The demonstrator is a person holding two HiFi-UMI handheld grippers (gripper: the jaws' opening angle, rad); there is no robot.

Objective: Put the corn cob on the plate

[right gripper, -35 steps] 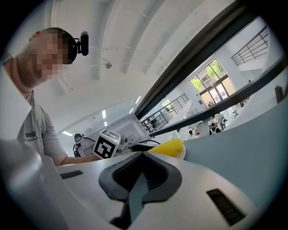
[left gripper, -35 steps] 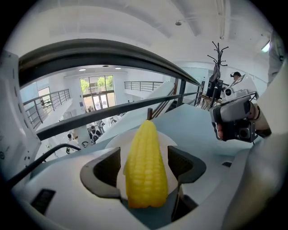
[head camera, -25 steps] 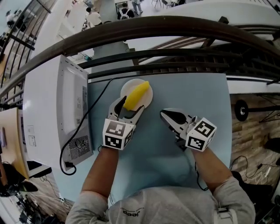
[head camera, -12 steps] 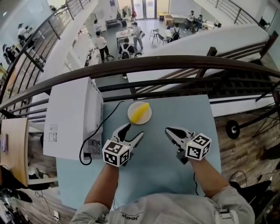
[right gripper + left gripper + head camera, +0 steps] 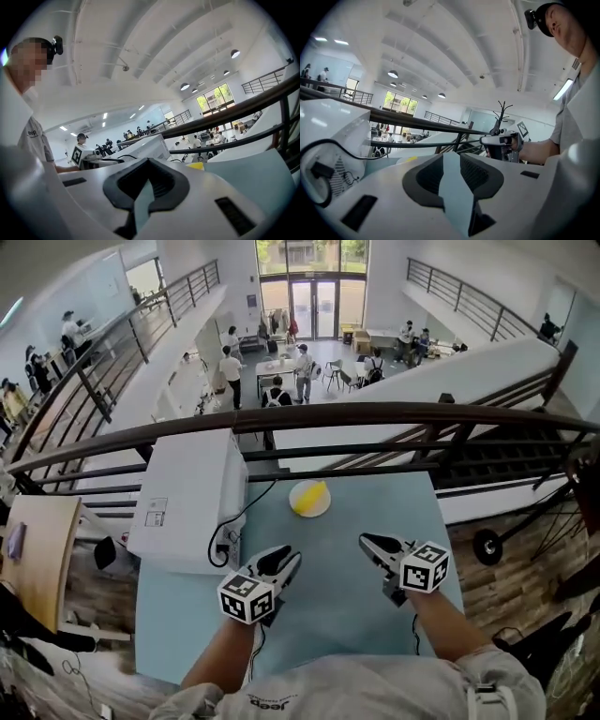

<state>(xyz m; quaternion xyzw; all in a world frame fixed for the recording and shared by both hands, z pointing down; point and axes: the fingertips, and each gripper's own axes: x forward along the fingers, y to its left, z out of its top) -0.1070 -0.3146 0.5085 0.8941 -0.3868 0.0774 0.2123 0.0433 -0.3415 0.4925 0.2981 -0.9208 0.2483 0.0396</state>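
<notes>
At the far middle of the pale blue table (image 5: pixel 330 607), the corn cob (image 5: pixel 312 495) lies on the small white plate (image 5: pixel 294 502), yellow end pointing away from the person. The plate sits near the railing (image 5: pixel 375 413) that runs along the table's far edge, just right of a white boxy appliance (image 5: pixel 187 493) whose black cable (image 5: pixel 246 509) curls over the tabletop beside it. A small label (image 5: pixel 156 512) is stuck on the appliance's top, its print too small to read.

Both tongs hang above the near half of the table, well apart from the plate and from each other. The left gripper (image 5: pixel 290 557) has just been closing its jaws; a narrow gap shows between the dark pads and only blue tabletop is seen through it, so it grasps nothing. The right gripper (image 5: pixel 366 541) has its tips drawn together, also empty. Each carries a cube with black-and-white square markers facing the head camera.

On the person's grey shirt (image 5: pixel 328 688), a small dark print, seen upside down from the head view, reads like "jeep". A second small logo on the sleeve in the right gripper view is too blurred to read.

Beyond the railing, a lower floor shows tables, chairs and several people.
</notes>
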